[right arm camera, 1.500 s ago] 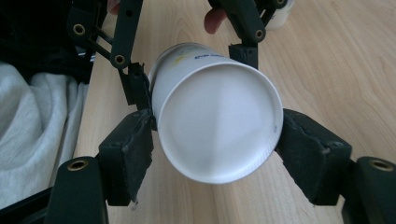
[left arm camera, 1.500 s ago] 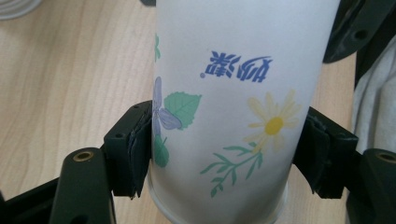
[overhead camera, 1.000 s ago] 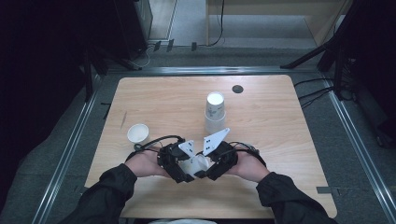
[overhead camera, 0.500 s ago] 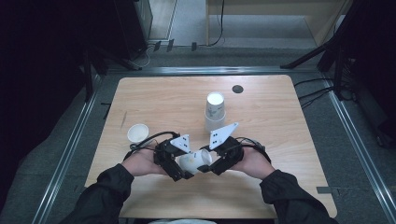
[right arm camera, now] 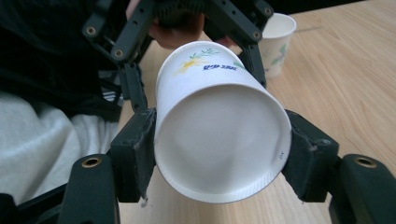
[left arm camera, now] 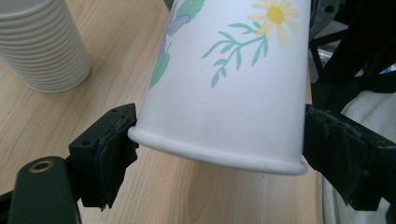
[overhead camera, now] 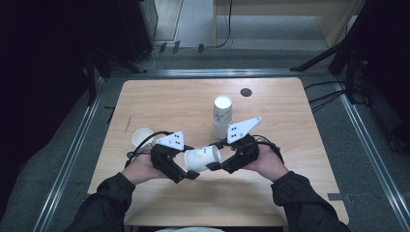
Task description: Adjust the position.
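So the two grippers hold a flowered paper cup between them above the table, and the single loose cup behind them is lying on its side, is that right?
Not quite: the single loose cup stands upright, mouth up, as the high view shows. The rest holds: the flowered paper cup sits between the left gripper and the right gripper above the table.

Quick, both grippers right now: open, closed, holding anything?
Left gripper: jaws just opened, flanking the paper cup at its rim, not clamped.
Right gripper: jaws closed on the paper cup's base end, holding it.
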Demonstrator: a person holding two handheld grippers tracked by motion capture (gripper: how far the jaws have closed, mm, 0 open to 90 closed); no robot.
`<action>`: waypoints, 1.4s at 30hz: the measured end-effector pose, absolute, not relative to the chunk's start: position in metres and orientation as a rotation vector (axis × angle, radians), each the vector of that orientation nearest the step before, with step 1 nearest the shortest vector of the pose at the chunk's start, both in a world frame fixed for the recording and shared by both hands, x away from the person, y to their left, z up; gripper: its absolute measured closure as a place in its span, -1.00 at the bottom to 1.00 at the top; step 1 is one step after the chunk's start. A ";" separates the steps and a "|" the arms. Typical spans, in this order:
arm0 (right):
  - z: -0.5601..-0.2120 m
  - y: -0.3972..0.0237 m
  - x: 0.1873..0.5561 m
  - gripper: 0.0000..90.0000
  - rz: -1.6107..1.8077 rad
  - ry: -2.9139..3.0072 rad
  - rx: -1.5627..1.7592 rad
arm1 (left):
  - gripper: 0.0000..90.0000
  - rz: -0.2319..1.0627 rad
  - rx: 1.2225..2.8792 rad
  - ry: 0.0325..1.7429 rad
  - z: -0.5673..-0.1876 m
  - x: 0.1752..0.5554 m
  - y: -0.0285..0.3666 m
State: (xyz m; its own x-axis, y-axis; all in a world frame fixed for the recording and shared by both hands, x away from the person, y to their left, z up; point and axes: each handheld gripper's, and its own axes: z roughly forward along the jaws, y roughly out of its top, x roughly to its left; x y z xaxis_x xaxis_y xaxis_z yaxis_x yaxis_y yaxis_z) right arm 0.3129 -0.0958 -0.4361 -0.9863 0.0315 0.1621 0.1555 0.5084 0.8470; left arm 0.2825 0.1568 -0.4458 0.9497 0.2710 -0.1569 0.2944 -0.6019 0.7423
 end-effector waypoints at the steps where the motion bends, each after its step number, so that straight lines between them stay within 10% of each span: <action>1: -0.435 -0.096 0.312 -0.22 -1.494 -2.602 -0.162 | -0.72 -0.033 2.237 0.394 -0.446 0.282 0.157; 20: -0.433 -0.093 0.312 -0.23 -1.497 -2.507 -0.145 | -0.43 -0.056 2.182 0.359 -0.442 0.278 0.162; 42: -0.459 -0.084 0.308 -0.41 -1.275 -2.760 -0.092 | -0.43 -0.060 2.489 0.403 -0.452 0.284 0.149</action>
